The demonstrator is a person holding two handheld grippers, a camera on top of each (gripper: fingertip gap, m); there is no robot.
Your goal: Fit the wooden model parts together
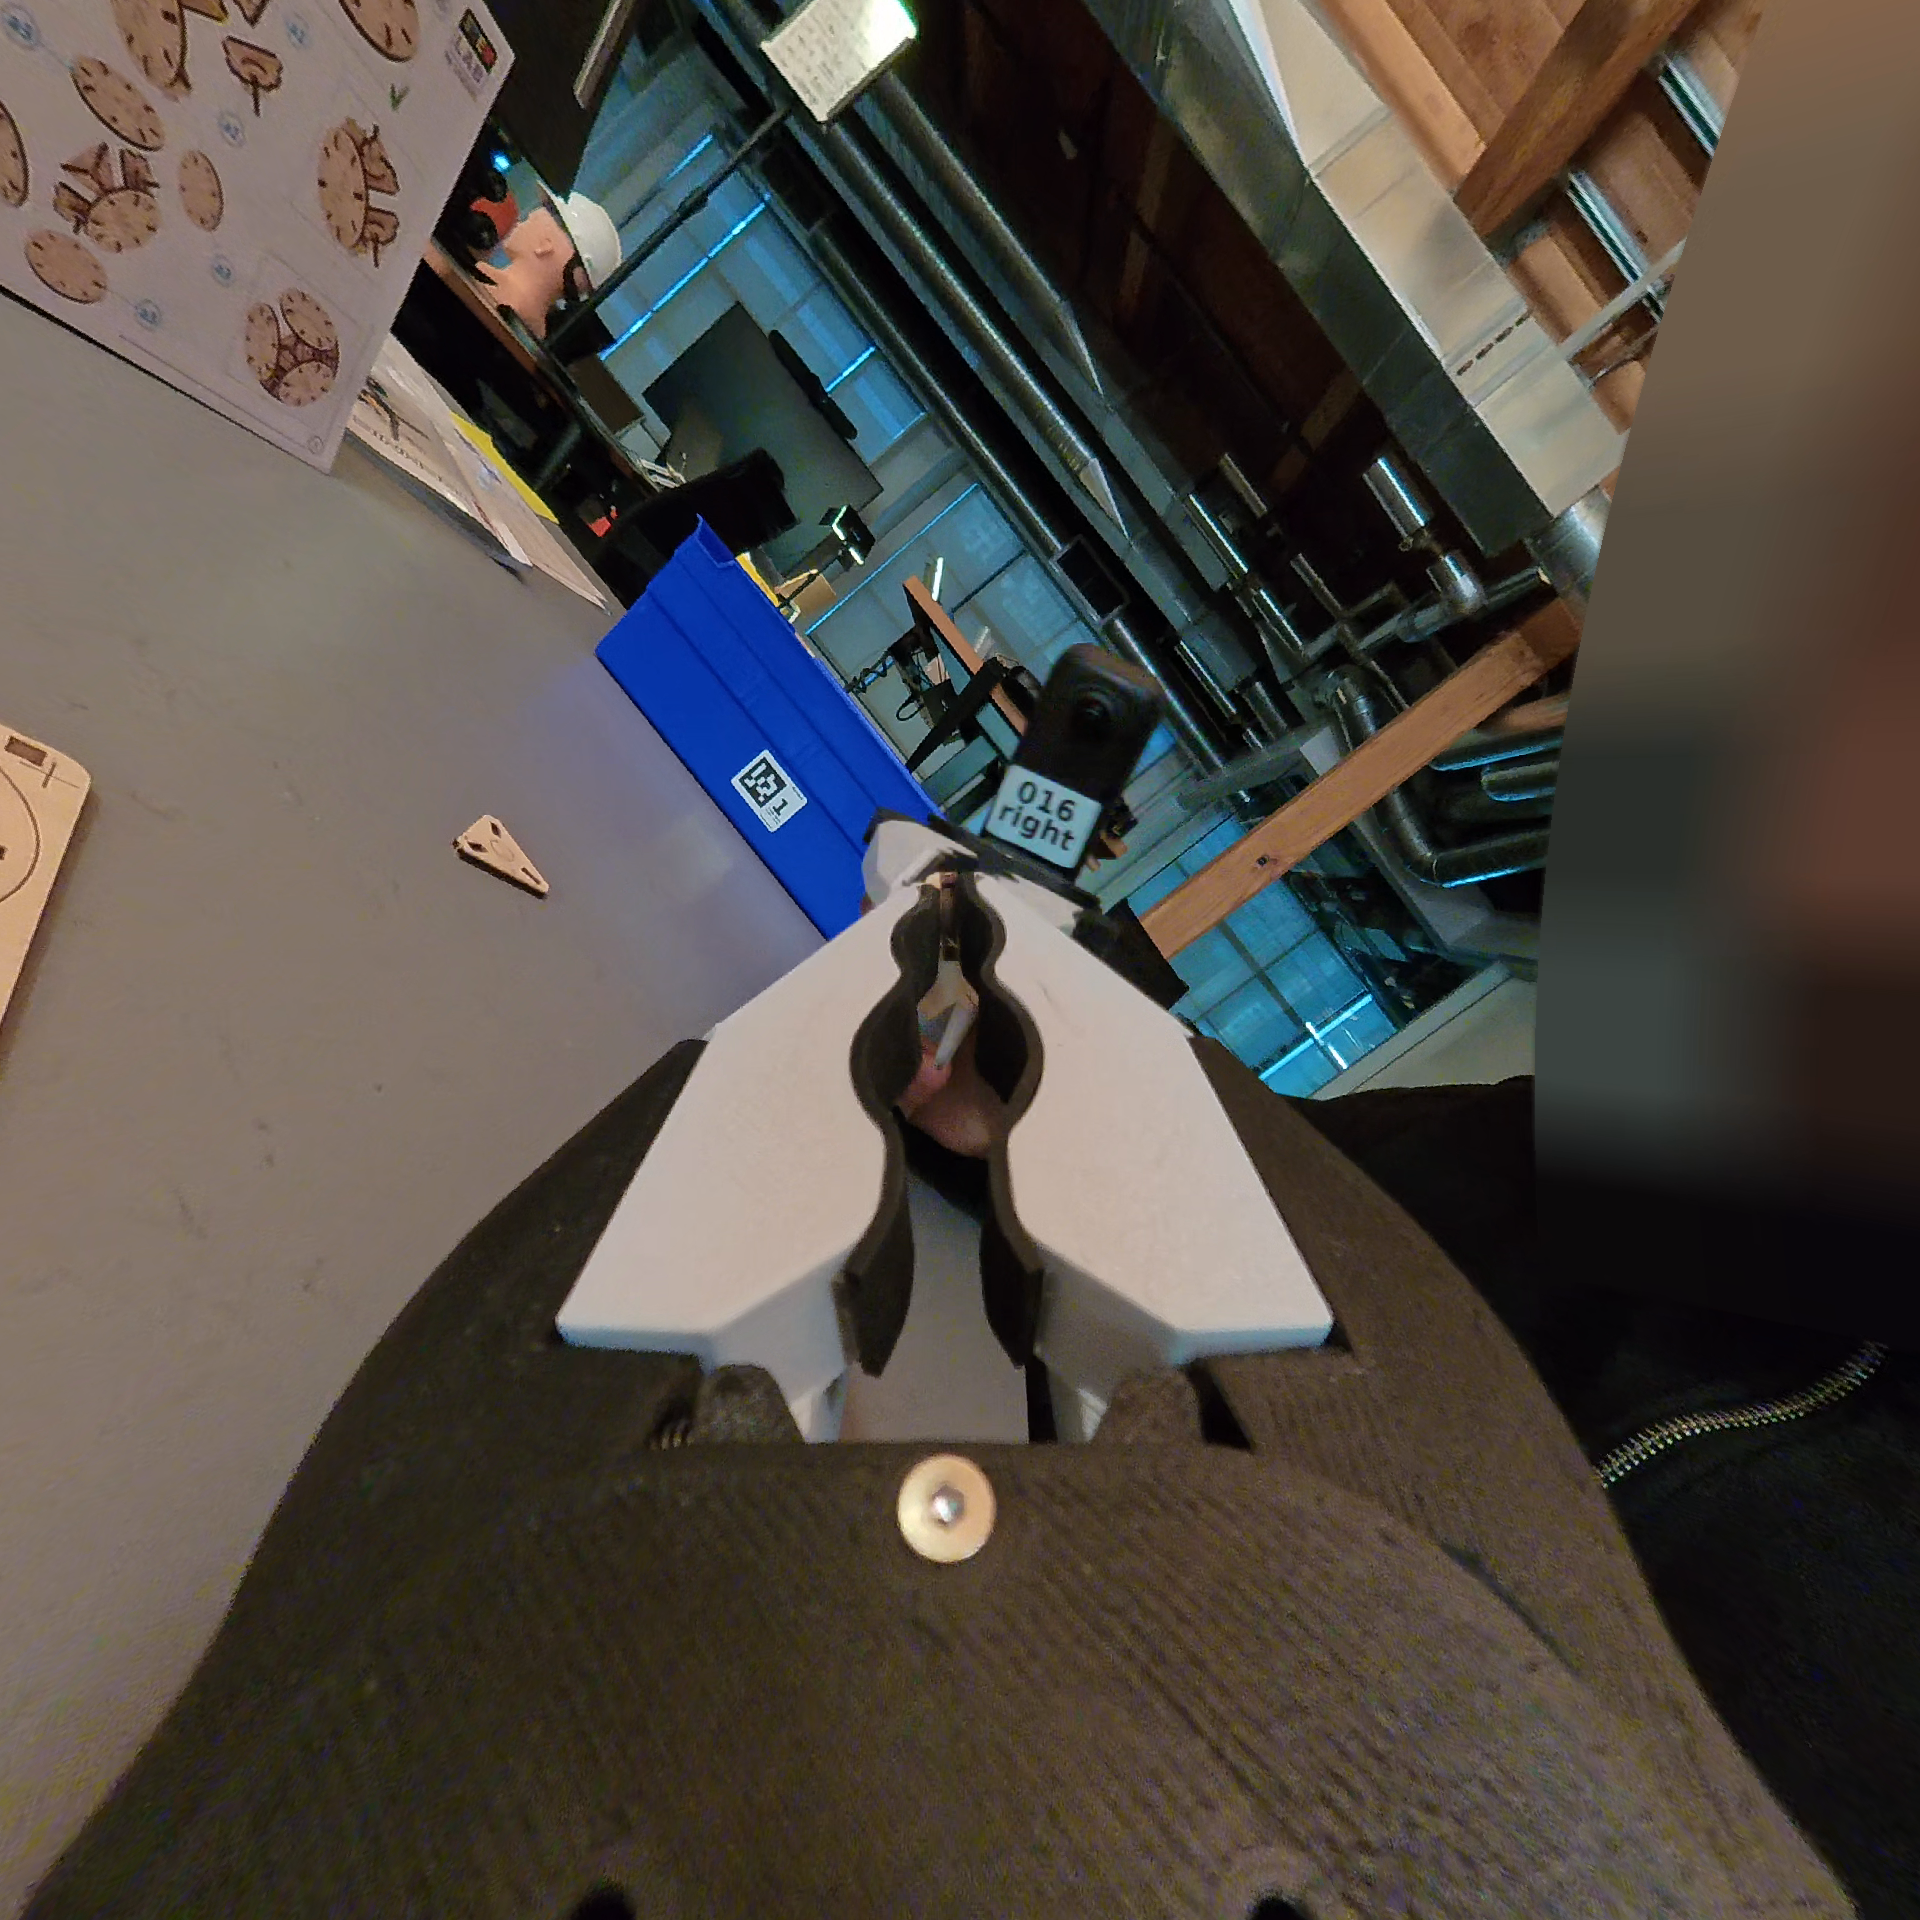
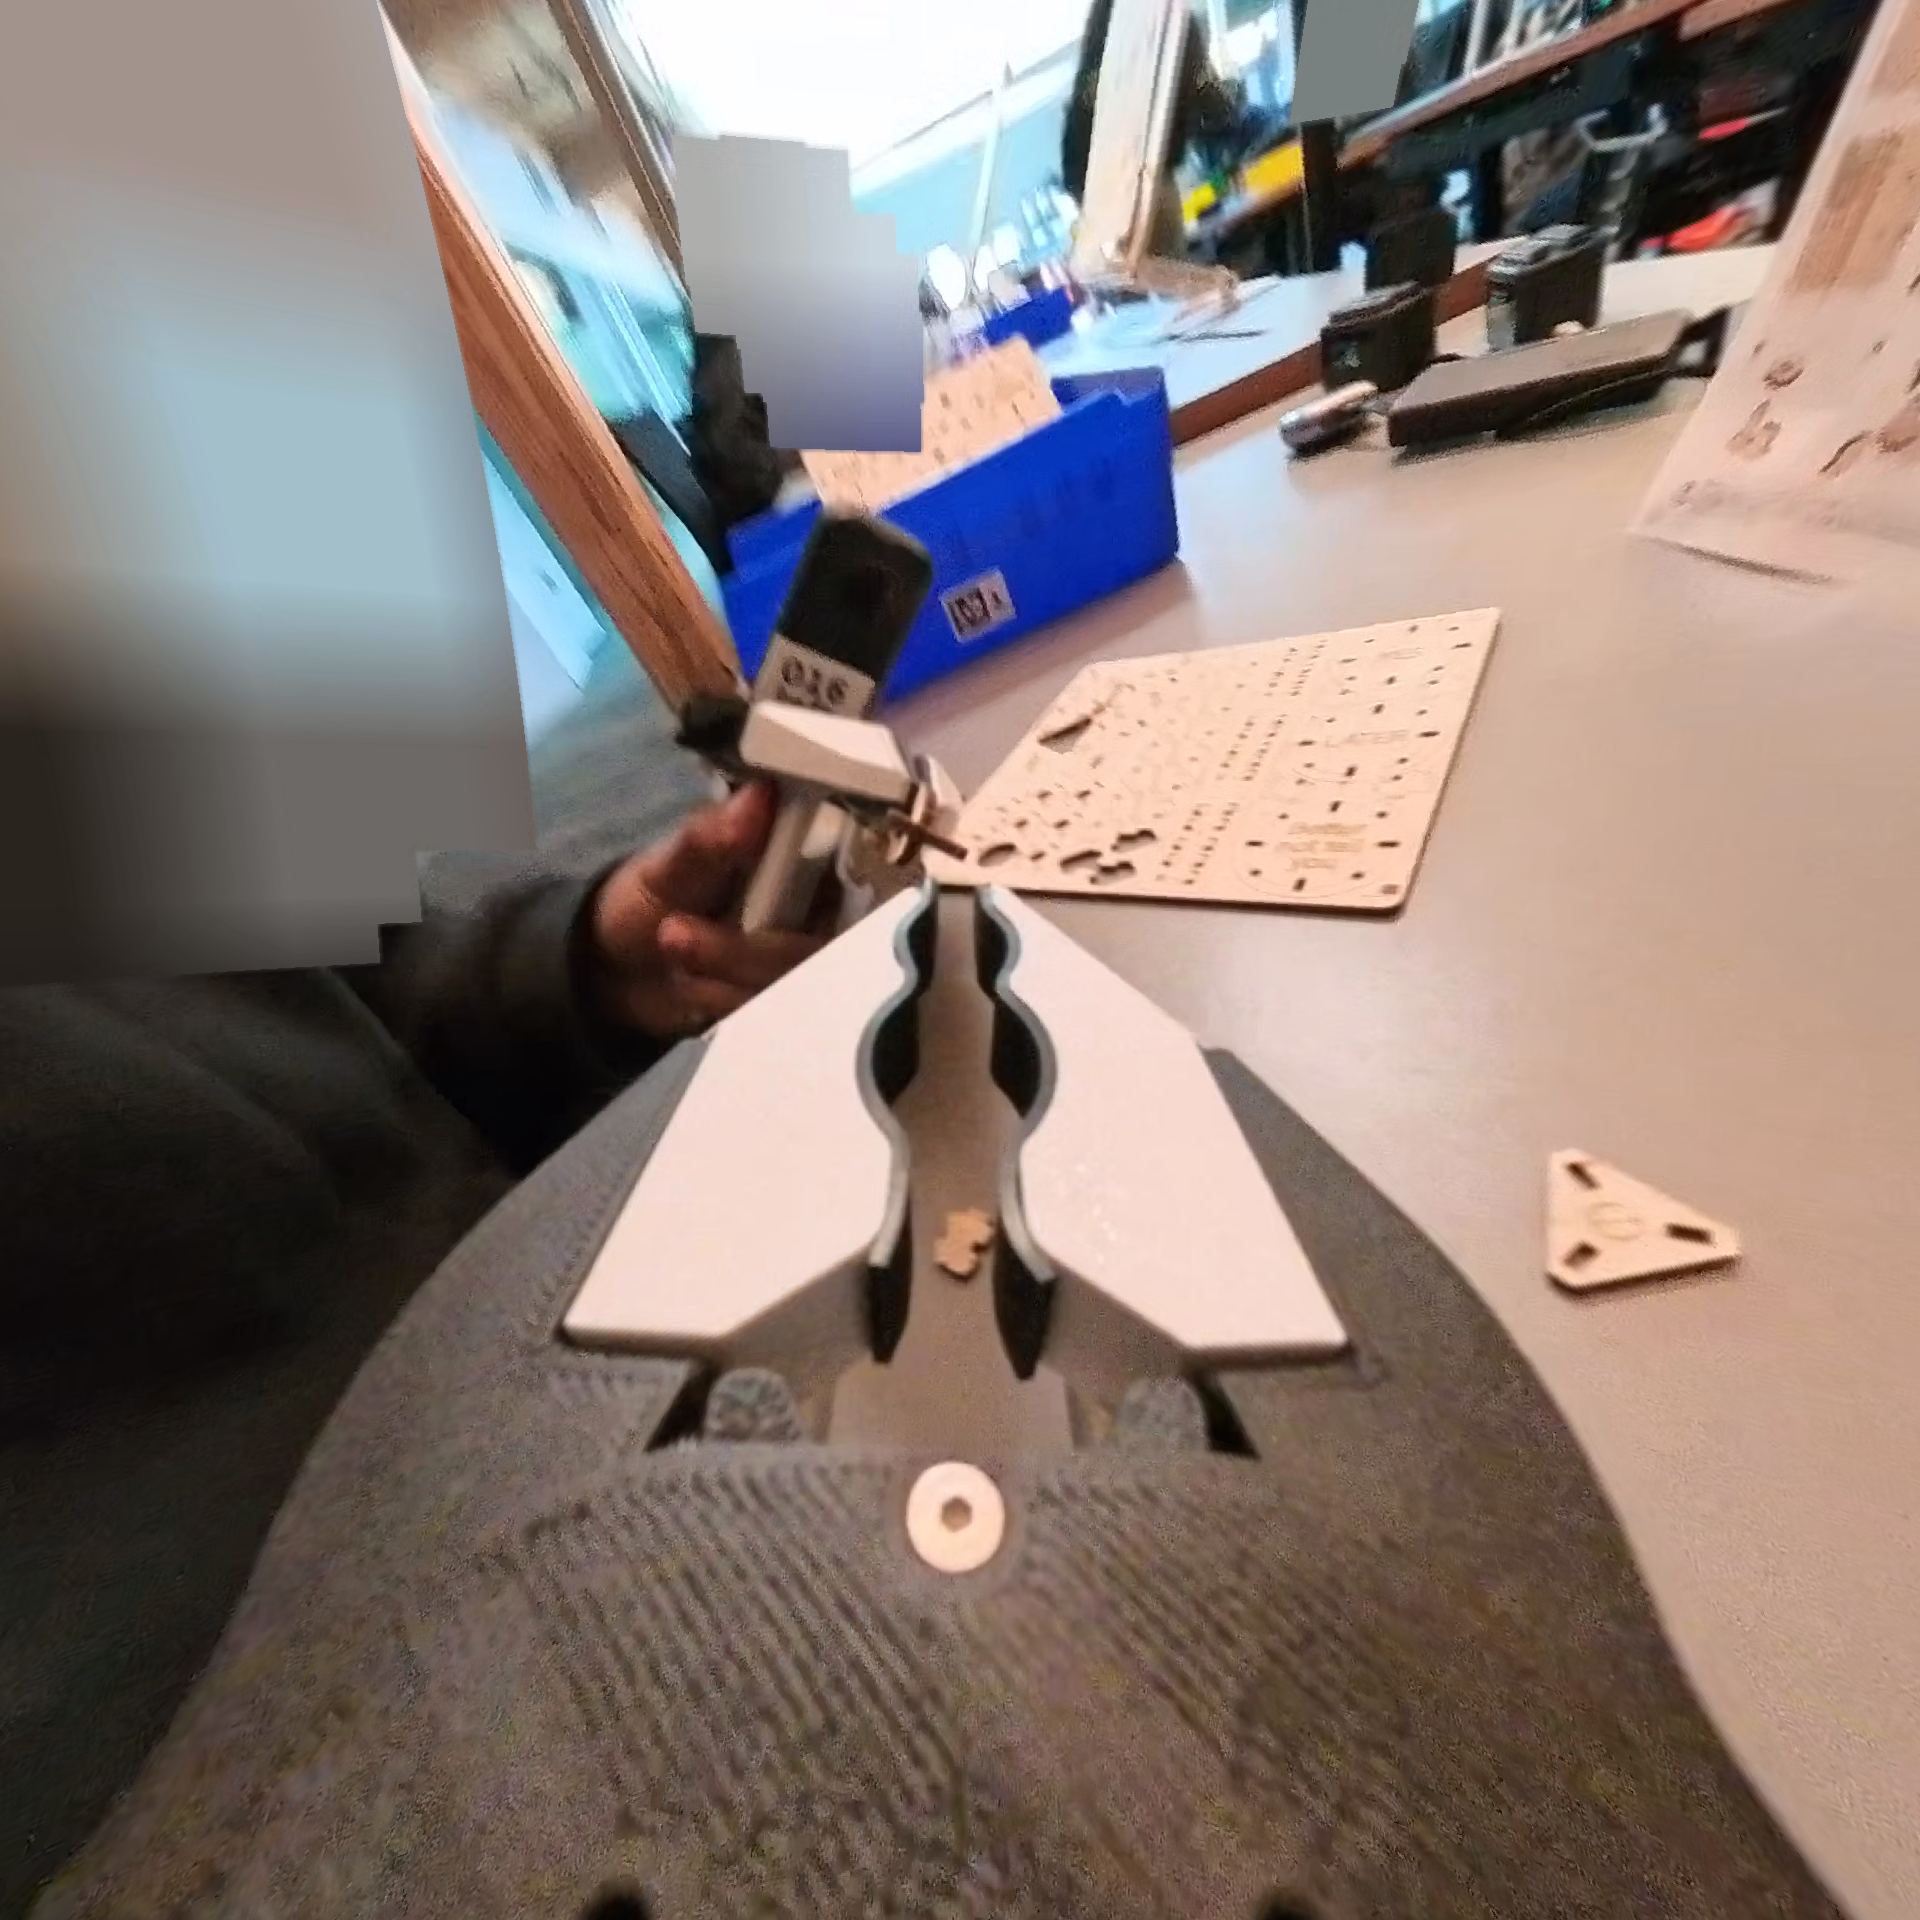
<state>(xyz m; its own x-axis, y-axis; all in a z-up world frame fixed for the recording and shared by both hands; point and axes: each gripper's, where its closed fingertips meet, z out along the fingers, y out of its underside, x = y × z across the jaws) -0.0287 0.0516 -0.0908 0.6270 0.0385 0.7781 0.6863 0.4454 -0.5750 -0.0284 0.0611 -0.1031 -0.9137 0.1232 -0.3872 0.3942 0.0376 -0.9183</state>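
My left gripper (image 1: 940,894) is shut on a small wooden piece (image 1: 951,1003), a thin light sliver between its pads. In the right wrist view the left gripper (image 2: 909,805) is held up by a hand (image 2: 696,914), and a small wooden assembly (image 2: 894,831) sticks out of its tips. My right gripper (image 2: 953,899) has its tips right at that assembly, with a narrow gap between the fingers. I cannot tell whether its pads press on the assembly. The right gripper (image 1: 935,847) also shows in the left wrist view, tip to tip with the left one.
A laser-cut wooden board (image 2: 1226,769) lies on the grey table (image 2: 1558,987), and a loose triangular wooden piece (image 2: 1636,1226) lies nearer, also in the left wrist view (image 1: 502,854). A blue bin (image 2: 997,520) stands behind. A printed instruction sheet (image 1: 208,187) lies at the far side. My two grippers' fingertips are within a few centimetres of each other.
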